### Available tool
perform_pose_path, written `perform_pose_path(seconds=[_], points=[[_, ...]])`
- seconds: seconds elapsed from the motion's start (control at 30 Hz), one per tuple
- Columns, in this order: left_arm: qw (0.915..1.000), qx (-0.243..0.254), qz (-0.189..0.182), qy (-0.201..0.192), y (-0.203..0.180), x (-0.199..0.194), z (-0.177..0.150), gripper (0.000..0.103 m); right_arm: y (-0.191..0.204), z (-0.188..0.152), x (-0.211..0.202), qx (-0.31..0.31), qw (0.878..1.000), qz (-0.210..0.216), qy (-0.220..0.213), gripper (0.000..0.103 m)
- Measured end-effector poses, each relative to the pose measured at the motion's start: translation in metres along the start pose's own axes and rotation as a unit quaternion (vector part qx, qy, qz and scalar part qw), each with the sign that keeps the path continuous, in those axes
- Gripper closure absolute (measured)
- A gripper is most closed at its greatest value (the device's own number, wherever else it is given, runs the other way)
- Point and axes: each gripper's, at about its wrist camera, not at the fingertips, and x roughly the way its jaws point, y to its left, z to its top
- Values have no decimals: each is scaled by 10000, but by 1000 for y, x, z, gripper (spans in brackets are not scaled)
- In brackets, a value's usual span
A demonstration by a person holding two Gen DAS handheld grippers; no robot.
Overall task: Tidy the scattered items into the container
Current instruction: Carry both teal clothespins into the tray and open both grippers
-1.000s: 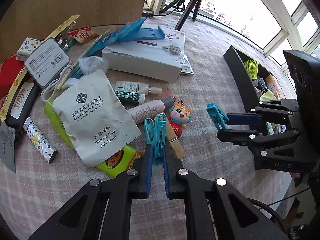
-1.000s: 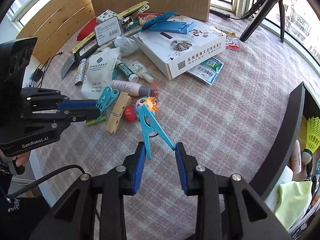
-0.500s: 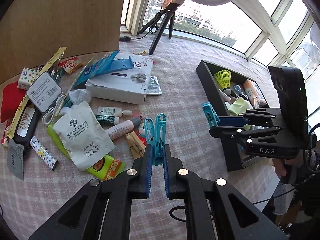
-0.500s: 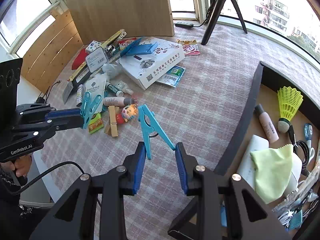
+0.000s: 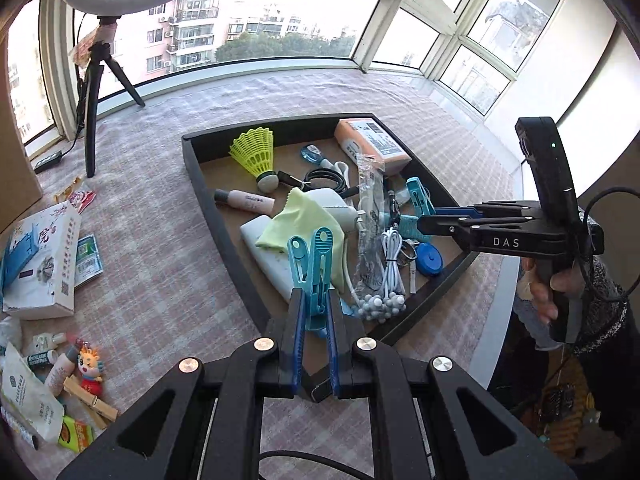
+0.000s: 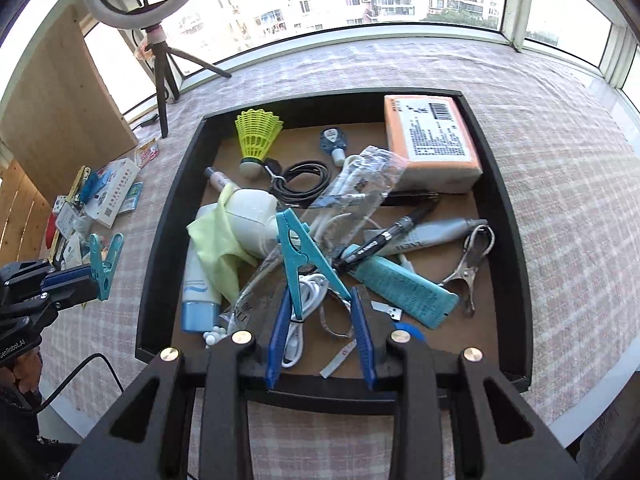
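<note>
Right wrist view: right hand-held gripper [image 6: 320,320] grips a blue clothespin [image 6: 298,256] by its spread handles, poised above the cluttered black container [image 6: 160,240], apparently ready to drop it in. Left wrist view: left hand-held gripper [image 5: 314,322] is clamped on a teal clothespin [image 5: 312,268], just at the container's near rim. More loose items, including a white box [image 5: 40,256], lie on the counter [image 5: 160,272].

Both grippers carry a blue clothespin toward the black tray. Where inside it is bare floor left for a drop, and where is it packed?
Inside the black tray, bare brown floor shows along the far wall between the yellow shuttlecock and the orange box, and at the right wall around the metal clip. The middle and left are piled: yellow cloth, plastic bag, cables.
</note>
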Motion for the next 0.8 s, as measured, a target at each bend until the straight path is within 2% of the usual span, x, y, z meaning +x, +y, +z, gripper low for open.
perform_pose_path(seconds=[0.13,0.2,0.23,0.27,0.3,0.33,0.5,0.8], points=[[9994,297,-159,28,-33,18,19,94,-29,-1,-12,281,9991,-293,-144,73],[9992,383,-79,-13,-46,23,27,92,-38,0,-17,450,9980,-335,-276,72],[9991,415,24,-9,-51,26,31,88,-41,3,-18,528,9974,-401,-264,65],[9989,459,117,22,-56,28,33,70,-43,4,-18,600,9967,-483,-254,61],[9985,512,185,-5,-60,27,35,59,-44,4,-21,635,9962,-502,-310,59],[9981,556,249,-76,-63,26,36,57,-43,4,-23,634,9962,-472,-365,59],[9966,674,416,-218,-67,16,37,57,-29,8,-26,459,9970,-474,-410,58],[9968,467,570,-301,-49,4,34,57,-1,15,-19,189,9989,-285,-326,57]])
